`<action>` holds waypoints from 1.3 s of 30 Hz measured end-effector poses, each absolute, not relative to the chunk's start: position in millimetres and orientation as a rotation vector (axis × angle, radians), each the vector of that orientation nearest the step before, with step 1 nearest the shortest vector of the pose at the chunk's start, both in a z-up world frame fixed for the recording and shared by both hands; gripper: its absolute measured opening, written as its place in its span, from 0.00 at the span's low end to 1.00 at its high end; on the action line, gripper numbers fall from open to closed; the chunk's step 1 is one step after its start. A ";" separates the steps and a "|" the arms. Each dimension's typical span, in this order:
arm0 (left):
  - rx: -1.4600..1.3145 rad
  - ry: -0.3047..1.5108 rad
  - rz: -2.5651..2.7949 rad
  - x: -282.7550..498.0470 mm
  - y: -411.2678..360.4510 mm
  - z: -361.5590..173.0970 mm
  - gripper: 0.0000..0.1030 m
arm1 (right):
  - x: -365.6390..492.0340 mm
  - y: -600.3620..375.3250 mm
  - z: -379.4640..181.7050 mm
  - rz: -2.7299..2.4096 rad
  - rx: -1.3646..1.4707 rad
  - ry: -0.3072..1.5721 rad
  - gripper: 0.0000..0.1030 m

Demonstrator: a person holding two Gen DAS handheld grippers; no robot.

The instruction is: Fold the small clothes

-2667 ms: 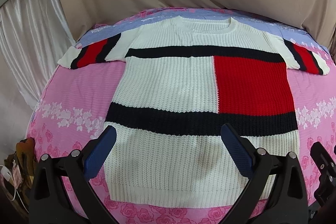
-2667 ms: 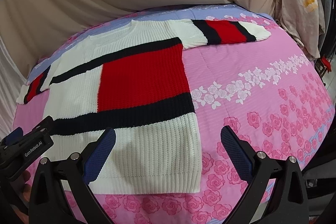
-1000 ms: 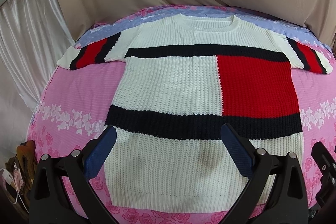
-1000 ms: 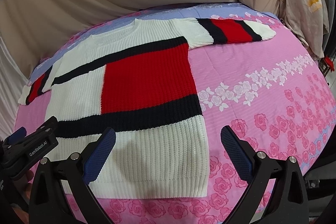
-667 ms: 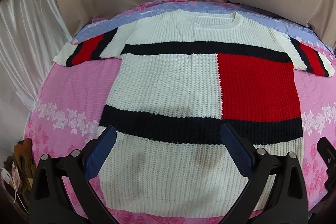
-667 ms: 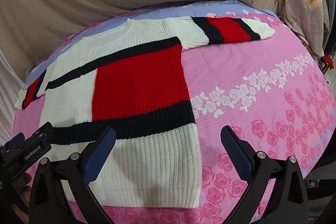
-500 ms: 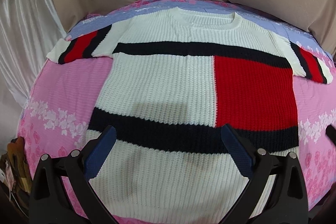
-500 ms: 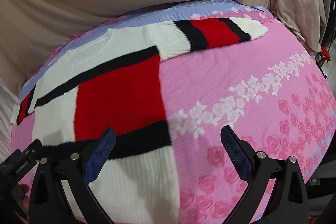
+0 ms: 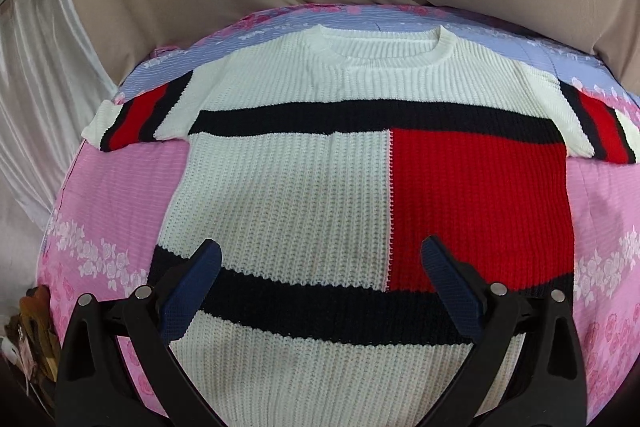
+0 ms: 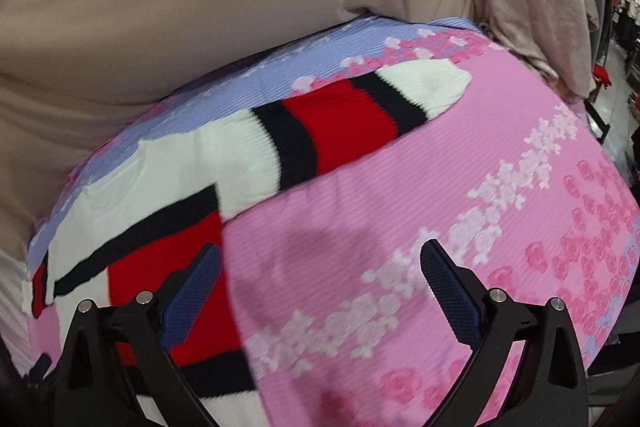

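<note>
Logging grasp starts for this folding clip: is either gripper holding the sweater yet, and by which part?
Nothing is held. The left gripper is open over the flat sweater; the right gripper is open above the pink sheet.

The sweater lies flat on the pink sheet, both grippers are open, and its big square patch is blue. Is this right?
Not quite: the left wrist view shows the sweater has a red square patch, not blue. It does lie flat on the pink sheet, and the left gripper and right gripper are open.

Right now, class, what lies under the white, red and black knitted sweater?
The white, red and black knitted sweater lies flat on a pink floral bedsheet. Whatever is directly beneath the knit is covered.
</note>
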State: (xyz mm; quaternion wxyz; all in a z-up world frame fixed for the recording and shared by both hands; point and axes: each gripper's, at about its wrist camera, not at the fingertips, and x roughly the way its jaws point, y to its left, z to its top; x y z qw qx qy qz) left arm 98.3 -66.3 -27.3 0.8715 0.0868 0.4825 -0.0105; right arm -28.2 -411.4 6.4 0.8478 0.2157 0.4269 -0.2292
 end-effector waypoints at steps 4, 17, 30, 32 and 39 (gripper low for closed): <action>0.197 1.012 -0.032 100.2 -69.8 -28.1 0.95 | -22.7 -372.1 -12.4 -0.391 0.433 0.967 0.95; 0.086 1.017 -0.012 101.4 -78.8 -41.4 0.95 | 70.5 -667.2 -78.0 -0.657 0.743 0.890 0.76; 0.021 1.009 -0.009 113.1 -59.8 -36.9 0.95 | 120.1 -611.1 -17.7 -0.424 0.665 0.727 0.12; 0.001 0.989 -0.003 116.3 -50.9 -29.5 0.95 | 137.1 -568.8 18.2 -0.294 0.623 0.682 0.12; -0.100 0.939 0.013 136.8 -9.6 -9.3 0.95 | 193.0 -326.1 72.6 0.240 0.357 0.689 0.19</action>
